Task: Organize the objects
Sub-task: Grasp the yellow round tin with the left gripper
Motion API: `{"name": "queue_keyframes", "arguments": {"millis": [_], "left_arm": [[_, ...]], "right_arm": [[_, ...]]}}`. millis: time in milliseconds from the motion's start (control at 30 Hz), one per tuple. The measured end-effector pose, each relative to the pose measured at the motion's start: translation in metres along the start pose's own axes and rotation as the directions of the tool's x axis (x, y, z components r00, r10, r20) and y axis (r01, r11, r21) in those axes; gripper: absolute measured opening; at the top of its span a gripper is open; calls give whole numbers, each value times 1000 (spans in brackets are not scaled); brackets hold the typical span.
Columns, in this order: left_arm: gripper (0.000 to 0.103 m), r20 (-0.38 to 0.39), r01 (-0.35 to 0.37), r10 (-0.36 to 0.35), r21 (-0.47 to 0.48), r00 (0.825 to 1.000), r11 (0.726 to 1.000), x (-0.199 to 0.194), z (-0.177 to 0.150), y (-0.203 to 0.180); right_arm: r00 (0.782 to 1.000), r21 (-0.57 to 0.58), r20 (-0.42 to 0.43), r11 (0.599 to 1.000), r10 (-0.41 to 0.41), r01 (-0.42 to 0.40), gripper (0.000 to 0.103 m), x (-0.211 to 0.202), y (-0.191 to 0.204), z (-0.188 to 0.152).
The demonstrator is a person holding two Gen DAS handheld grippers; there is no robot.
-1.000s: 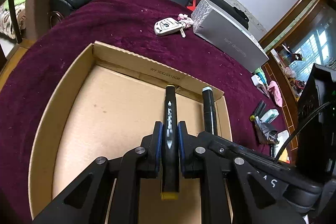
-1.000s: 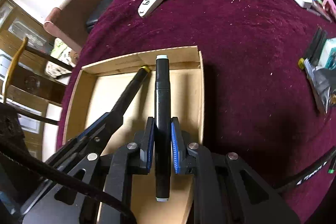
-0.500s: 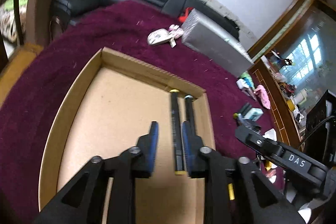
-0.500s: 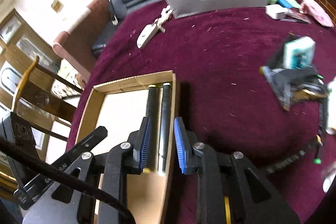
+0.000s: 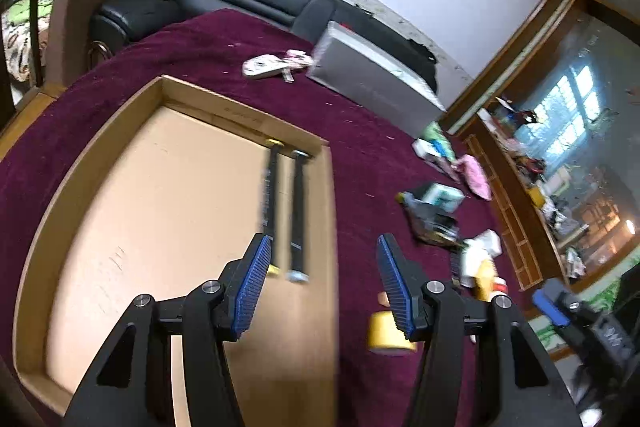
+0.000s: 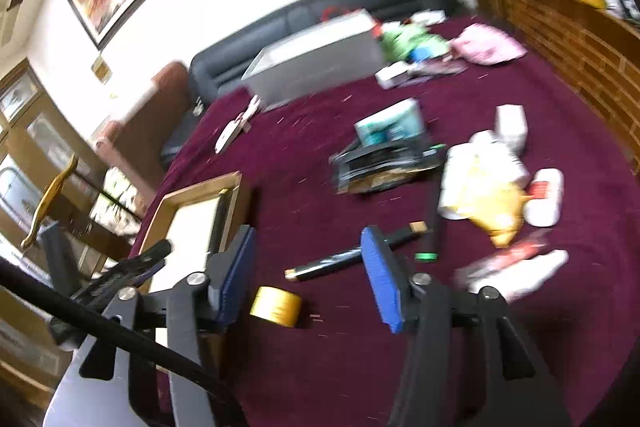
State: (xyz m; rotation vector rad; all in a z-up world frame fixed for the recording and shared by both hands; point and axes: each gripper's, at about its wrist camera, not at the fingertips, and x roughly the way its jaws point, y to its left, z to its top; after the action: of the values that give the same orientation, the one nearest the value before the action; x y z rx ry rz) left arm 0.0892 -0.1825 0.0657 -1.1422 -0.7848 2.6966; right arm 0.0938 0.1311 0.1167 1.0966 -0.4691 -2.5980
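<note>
While apart from the fingers (image 5: 256,279), two markers (image 5: 298,215) side by side in box (image 5: 92,163).

Two black markers (image 5: 285,213) lie side by side along the right wall of the shallow cardboard tray (image 5: 100,147), just ahead of the left tongs' left pad. Another black marker (image 6: 352,255) lies flat on the maroon cloth between the right tongs' pads, with a yellow tape roll (image 6: 276,306) nearer.

I see my left black angular gripper (image 5: 322,281) with ribbed blue pads (image 5: 250,283) and silver screws; my right gripper (image 6: 308,277) matches, black cable trailing.
</note>
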Motion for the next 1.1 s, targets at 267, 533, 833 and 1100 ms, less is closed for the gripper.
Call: {"name": "queue_keyframes", "arguments": {"millis": [267,533,833,1100], "left_arm": [[49,-67,54,-46,129,997,990,0,-30,-78],[49,-155,-15,59,272,986,962,43,-55,-113],[49,-92,-225,282,395,955,891,73,-73,-111],[49,-93,-252,312,396,946,883,89,-81,-101]], "right_arm": [[992,169,100,984,-75,57,55,-29,-90,-22],[978,331,137,937,-159,106,55,-32,-177,-31],[981,380,129,921,-141,83,55,-12,-205,-38],[985,344,108,935,-131,87,55,-6,-200,-39]]}}
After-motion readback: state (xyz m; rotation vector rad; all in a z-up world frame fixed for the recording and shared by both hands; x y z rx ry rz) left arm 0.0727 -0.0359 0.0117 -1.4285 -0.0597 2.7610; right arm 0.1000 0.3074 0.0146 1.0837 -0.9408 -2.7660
